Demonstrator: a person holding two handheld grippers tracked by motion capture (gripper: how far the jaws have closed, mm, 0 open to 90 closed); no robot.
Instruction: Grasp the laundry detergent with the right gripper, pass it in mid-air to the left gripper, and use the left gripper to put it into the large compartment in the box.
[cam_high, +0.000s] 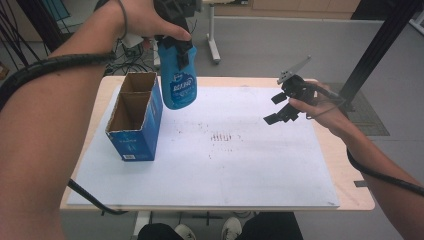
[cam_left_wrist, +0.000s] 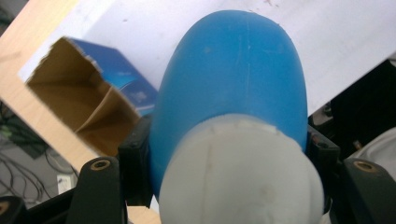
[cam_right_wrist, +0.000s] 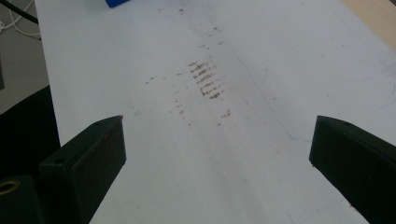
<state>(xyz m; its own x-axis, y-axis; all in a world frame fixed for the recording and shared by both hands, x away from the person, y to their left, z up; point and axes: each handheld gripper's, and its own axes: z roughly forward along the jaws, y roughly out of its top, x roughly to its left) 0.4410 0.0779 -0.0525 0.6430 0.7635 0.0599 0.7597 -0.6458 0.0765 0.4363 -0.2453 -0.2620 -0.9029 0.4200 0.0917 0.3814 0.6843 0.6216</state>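
1. L gripper (cam_high: 176, 42), held high above the table's far-left part, has its jaws clamped on the neck end of a blue bottle (cam_high: 178, 80) w/ a white cap (cam_left_wrist: 243, 172); the bottle hangs base-down in the air, just right of and above the box.
2. Open-topped blue cardboard box (cam_high: 134, 117) stands upright on the white mat (cam_high: 240, 165) near its left edge; two empty compartments, split by a divider. Torn brown rim shows in the left gripper view.
3. R gripper (cam_high: 284, 106) hovers over the mat's far-right part, jaws spread wide, nothing between them.
4. Room to move: mat's middle and near half are bare except for faint brown scuff marks (cam_right_wrist: 205, 81). Wooden table (cam_high: 352, 187) shows as a narrow border round the mat; floor lies beyond.
5. Writing: white lettering on the bottle and small print plus a white label on the box front, both too blurred to read.
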